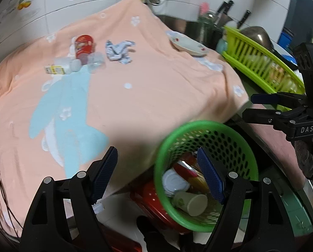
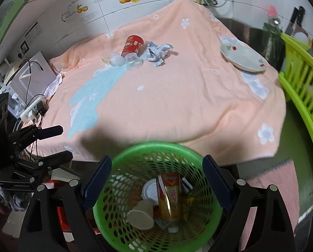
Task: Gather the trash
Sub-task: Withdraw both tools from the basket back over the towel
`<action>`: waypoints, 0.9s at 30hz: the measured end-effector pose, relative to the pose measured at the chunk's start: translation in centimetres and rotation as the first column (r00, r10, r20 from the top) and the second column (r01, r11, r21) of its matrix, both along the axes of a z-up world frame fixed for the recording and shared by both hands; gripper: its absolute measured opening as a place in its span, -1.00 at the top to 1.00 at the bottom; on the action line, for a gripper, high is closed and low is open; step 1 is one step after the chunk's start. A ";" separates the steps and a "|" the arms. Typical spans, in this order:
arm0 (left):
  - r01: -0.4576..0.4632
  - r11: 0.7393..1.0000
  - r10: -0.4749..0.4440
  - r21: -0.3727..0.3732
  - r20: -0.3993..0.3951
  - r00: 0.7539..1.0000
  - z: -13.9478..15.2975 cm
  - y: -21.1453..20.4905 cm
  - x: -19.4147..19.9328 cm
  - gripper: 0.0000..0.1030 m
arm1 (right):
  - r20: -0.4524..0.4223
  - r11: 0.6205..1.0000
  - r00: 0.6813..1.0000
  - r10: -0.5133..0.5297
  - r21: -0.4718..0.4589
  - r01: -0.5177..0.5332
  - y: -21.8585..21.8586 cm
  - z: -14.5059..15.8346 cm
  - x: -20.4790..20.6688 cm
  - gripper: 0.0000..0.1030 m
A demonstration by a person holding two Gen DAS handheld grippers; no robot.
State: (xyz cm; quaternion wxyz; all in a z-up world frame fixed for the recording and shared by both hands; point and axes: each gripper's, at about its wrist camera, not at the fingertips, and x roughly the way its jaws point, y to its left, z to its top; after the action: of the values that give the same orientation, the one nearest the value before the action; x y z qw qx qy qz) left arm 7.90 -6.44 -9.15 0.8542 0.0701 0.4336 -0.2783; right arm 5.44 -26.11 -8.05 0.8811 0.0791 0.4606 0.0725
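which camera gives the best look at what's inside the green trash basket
The right wrist view: it looks straight down into the green basket, showing a tube, paper cup and white lid. The left wrist view shows it tilted, one finger covering part of the contents.

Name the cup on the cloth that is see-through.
The clear cup, on its side beside the red cup; the red one is opaque and printed.

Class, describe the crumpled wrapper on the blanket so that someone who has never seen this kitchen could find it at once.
Start at the peach blanket spread over the counter and look toward its far side, near the tiled wall. A cluster of litter lies there: a tipped red cup, a clear plastic cup and a small bottle. The crumpled wrapper lies just right of the red cup, the only scrunched blue-and-white item.
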 end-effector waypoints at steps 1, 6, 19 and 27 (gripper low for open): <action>-0.009 1.000 0.009 0.000 0.001 1.000 0.0 0.4 0.5 -0.49 | 0.001 1.000 1.000 0.004 -0.001 -0.004 0.2 0.1 0.5 -0.65; -0.052 0.999 0.052 0.000 0.001 0.999 0.1 2.0 2.6 -0.49 | 0.006 1.000 1.000 0.027 -0.012 -0.027 1.3 0.4 3.7 -0.65; -0.137 0.991 0.137 -0.003 -0.005 0.991 0.1 5.5 8.9 -0.49 | 0.013 0.998 0.998 0.056 -0.014 -0.056 3.5 0.4 13.1 -0.65; -0.179 0.984 0.179 -0.001 -0.016 0.984 -0.3 7.8 12.6 -0.49 | 0.016 0.999 0.999 0.034 0.000 -0.034 4.4 0.1 20.9 -0.65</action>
State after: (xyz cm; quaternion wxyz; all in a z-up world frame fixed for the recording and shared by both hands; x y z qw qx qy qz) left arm 20.51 1.38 -9.48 0.8724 0.0278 0.4445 -0.2013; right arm 26.29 -21.69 -7.99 0.8835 0.0705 0.4547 0.0882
